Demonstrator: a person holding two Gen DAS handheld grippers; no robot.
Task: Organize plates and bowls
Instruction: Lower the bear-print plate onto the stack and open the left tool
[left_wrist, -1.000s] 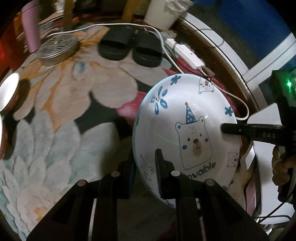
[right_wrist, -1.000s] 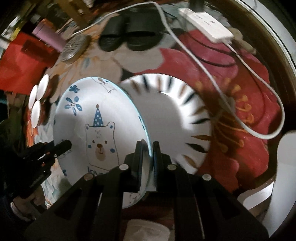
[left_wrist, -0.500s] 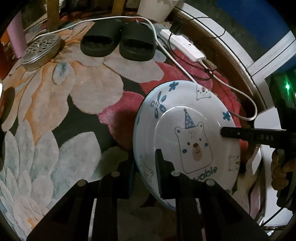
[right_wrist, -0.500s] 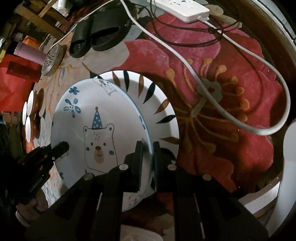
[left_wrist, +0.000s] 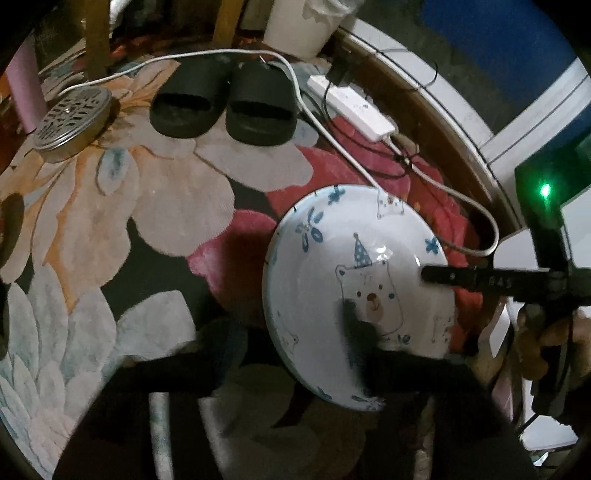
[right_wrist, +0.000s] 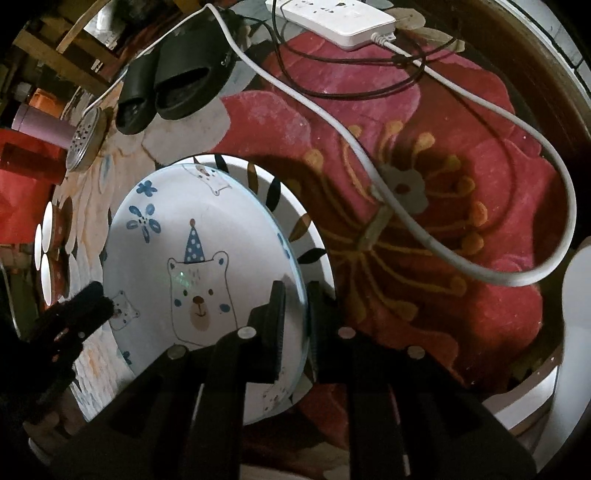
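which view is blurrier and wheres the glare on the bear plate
Left wrist view: the left claw is smeared by motion blur at the bottom, and small glare streaks sit beside the party hat on the bear plate. Right wrist view: sharper; a faint green glint shows on the bear's forehead, and the corners fall dark.

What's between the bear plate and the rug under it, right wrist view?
A leaf-patterned plate lies under the bear plate; only its rim shows in the right wrist view.
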